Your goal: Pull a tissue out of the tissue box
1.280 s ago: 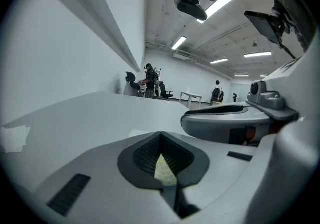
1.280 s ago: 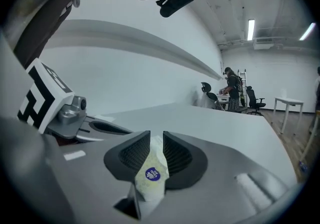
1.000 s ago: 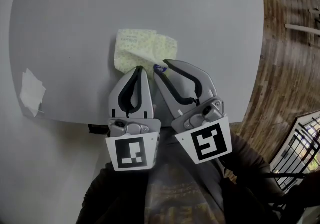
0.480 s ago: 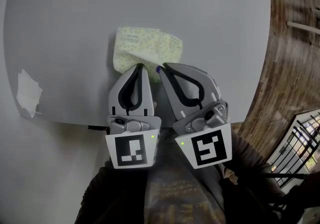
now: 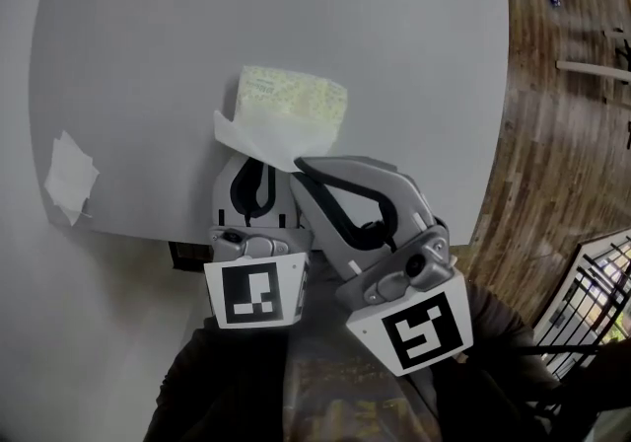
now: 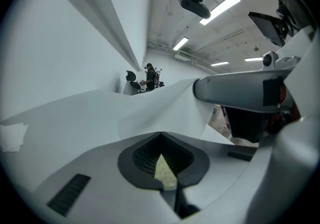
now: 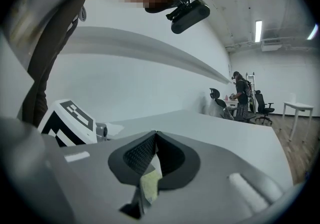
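Note:
A soft yellow-green tissue pack [image 5: 293,99] lies on the round grey table [image 5: 197,16]. A white tissue [image 5: 252,138] stretches out of the pack toward me. My right gripper [image 5: 299,166] is shut on the near edge of that tissue; a pale strip of it shows between the pads [image 7: 149,184]. Just to the left, my left gripper [image 5: 266,160] is shut on the pack's near edge, with a yellow sliver of the pack [image 6: 165,173] between its jaws. Its tips are hidden under the tissue [image 6: 150,113] in the head view.
A loose crumpled tissue [image 5: 71,177] lies on the table at the left, near the edge. The table's near rim [image 5: 138,233] runs just under both grippers. Wooden floor [image 5: 562,134] lies to the right. Chairs and a person [image 7: 240,95] stand far back.
The right gripper has pulled back toward me and risen, drawing a white tissue out of the pack. The left gripper has stayed shut at the pack's near edge.

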Demonstrator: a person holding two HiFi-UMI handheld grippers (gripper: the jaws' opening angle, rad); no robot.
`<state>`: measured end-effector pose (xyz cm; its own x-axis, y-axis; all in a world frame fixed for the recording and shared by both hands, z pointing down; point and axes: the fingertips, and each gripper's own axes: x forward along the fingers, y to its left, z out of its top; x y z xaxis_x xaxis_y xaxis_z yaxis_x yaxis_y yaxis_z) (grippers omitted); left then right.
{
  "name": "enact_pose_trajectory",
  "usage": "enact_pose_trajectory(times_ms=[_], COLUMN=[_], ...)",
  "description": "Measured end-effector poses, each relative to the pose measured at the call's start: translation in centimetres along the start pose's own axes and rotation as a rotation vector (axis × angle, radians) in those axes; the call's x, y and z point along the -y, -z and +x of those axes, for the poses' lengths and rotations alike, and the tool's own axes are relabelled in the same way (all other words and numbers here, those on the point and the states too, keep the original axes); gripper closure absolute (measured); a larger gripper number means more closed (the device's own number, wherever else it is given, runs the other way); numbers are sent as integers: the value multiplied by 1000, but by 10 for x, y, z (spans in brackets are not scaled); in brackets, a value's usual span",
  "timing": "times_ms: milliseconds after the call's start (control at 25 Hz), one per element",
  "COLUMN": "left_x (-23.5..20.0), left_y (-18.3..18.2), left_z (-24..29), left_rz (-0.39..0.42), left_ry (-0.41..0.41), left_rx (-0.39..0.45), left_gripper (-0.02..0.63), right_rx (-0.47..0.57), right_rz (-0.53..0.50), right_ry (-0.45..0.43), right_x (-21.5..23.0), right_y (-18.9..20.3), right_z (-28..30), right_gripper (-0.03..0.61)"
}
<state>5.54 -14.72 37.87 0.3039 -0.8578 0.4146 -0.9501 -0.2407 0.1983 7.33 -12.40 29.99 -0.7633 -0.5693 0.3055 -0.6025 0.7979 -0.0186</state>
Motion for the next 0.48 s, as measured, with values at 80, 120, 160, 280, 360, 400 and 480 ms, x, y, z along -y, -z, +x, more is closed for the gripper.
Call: enact_pose_trajectory(times_ms=[80, 120, 160, 280, 360, 400, 480], left_x=[3, 4, 5, 10, 12, 13, 11], left_y=[-13, -19, -25, -38, -40, -41, -42], left_z=[-12, -18, -25, -47, -62, -70, -85], left_rz=[9, 14, 18, 27, 24, 20, 8], left_ry=[-14, -23, -34, -71, -91, -103, -129], left_rx=[29, 45, 62, 104, 118, 125, 138], left_gripper=[615, 615, 614, 615, 615, 615, 614], right_rx=[34, 52, 71, 116, 126, 129, 129], right_rz=[-21, -35, -49, -68, -69, -73, -75], right_ry=[-24, -36, -48, -73, -81, -87, -106], right_x=[-11, -17, -22, -35, -42, -46, -54], right_y=[-18, -26, -33, -47, -53, -55, -59], right_z=[-6, -8, -10, -17, -23, -26, -28], right_gripper=[575, 575, 575, 575, 575, 575, 575])
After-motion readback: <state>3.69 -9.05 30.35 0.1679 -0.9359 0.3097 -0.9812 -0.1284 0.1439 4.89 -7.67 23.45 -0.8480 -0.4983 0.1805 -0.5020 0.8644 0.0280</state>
